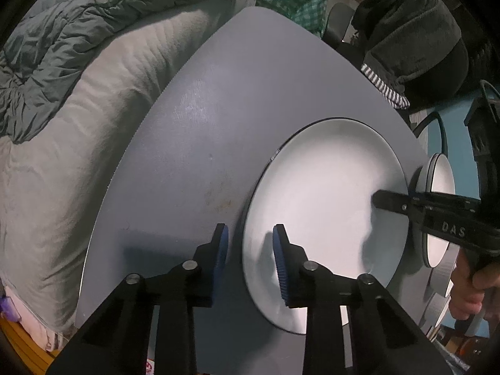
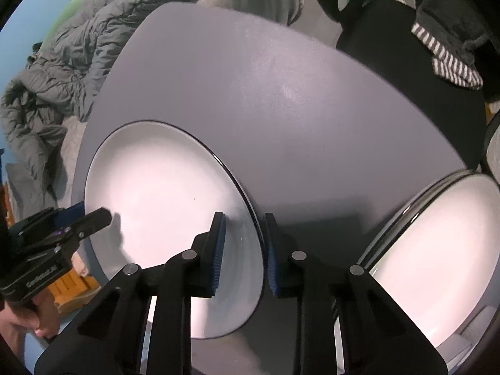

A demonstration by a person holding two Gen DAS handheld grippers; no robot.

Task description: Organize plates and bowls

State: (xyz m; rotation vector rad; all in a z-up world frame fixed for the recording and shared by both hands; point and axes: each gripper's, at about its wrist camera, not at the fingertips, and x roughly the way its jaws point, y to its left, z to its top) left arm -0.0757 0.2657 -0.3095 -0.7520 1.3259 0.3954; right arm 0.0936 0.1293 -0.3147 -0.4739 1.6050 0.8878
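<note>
A large white plate with a dark rim (image 1: pixel 325 206) lies flat on the grey table (image 1: pixel 187 156); it also shows in the right wrist view (image 2: pixel 162 193). My left gripper (image 1: pixel 250 234) is open, its jaws straddling the plate's left rim. My right gripper (image 2: pixel 245 218) is open, its jaws straddling the plate's right rim. A stack of white plates with dark rims (image 2: pixel 437 265) sits to the right; it shows at the table's right edge in the left wrist view (image 1: pixel 439 212).
A bed with a pale mattress (image 1: pixel 78 125) and a rumpled grey-green duvet (image 1: pixel 62 31) runs along the table's left side. A dark chair with clothes and a striped cloth (image 1: pixel 406 47) stands behind the table.
</note>
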